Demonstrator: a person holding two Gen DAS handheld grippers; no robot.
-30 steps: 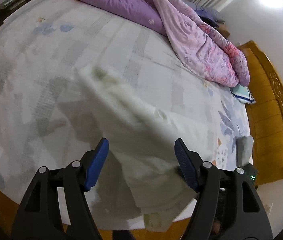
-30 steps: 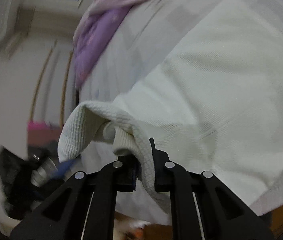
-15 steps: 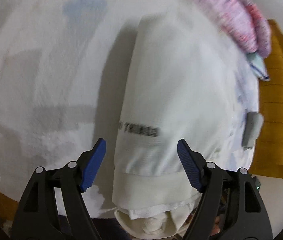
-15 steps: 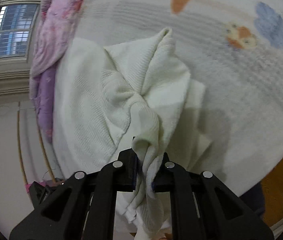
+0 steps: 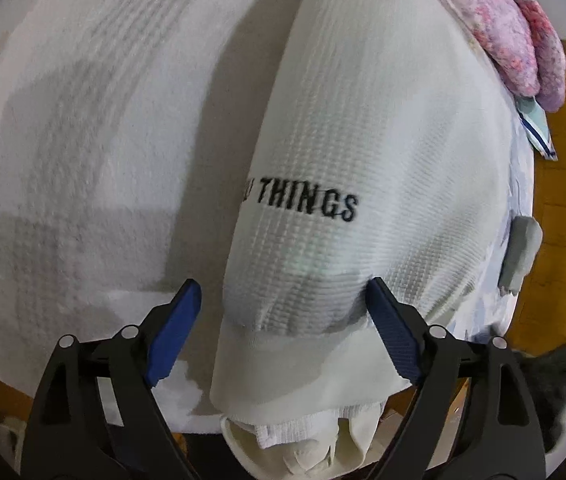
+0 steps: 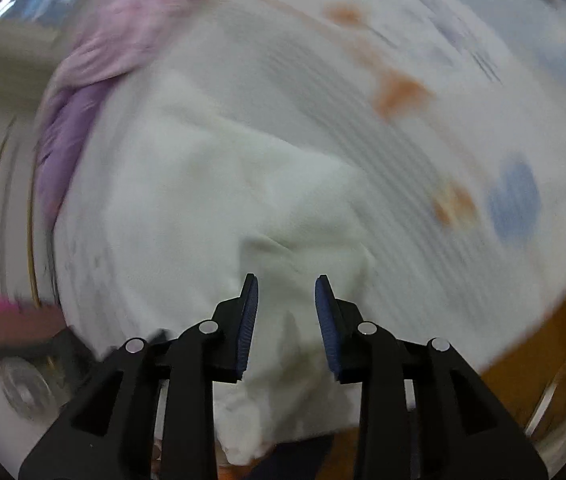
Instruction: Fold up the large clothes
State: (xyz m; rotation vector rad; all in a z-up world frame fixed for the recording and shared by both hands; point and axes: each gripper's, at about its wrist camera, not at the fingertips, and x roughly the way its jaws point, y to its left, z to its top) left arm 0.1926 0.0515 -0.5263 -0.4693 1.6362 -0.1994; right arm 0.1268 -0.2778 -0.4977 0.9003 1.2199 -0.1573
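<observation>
Closest to the left camera, the left gripper has its blue pads spread really wide and the jaws are opening further. The cream waffle-knit sweater sits between them, but neither pad is pressing on it, so nothing is gripped. The garment is folded into a long strip lying on the bed, with its ribbed hem nearest the camera and bunched layers poking out below it, right at the mattress edge. Black lettering reading "THINGS" runs across the fabric a bit further up.

Over on the right view, which is pretty blurry, the right gripper is only partly apart and its jaws are opening too. The same sweater lies under and between the pads; they look clear of the cloth, no pinch visible.

Further back, the bedsheet has grey stripes plus orange and blue patches. A grey object sits near the bed's far side, and beyond everything a purple-pink quilt is heaped, with a wooden headboard past that.
</observation>
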